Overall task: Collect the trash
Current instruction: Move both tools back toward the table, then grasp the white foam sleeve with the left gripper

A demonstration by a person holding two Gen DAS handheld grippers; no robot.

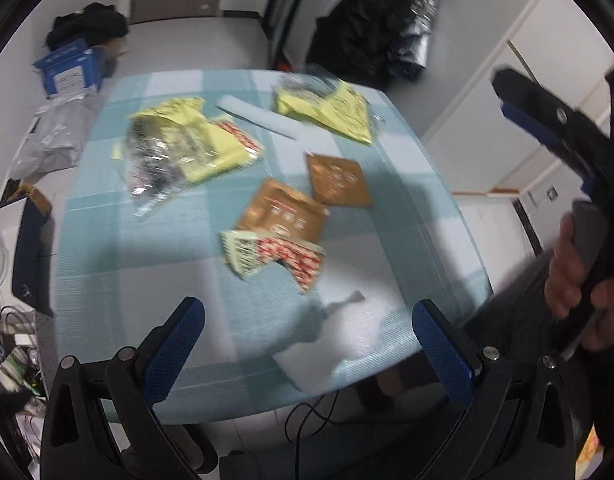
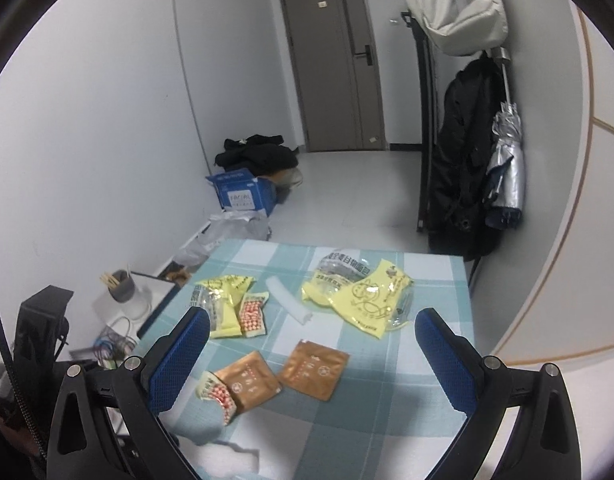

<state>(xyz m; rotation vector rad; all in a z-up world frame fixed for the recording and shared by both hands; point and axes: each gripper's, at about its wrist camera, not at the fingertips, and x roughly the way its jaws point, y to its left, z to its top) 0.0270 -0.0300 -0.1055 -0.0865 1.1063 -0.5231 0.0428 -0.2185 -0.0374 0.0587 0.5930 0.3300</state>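
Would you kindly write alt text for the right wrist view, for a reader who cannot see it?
The open right gripper hangs above a checked blue table strewn with trash: two brown sachets, yellow wrappers, red-and-white packets and a white roll. Beyond are a grey door and a blue box on the floor.

A blue box (image 2: 243,193) sits on the floor near a closed door (image 2: 334,60), umbrella (image 2: 505,152) hanging beside

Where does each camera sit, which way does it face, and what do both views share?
Left wrist: on the left gripper, above the table's near edge, facing down across the checked tablecloth; the right gripper and hand show.
Right wrist: on the right gripper, higher, facing the door; only its fingers show.
Shared: brown sachets, yellow wrappers.
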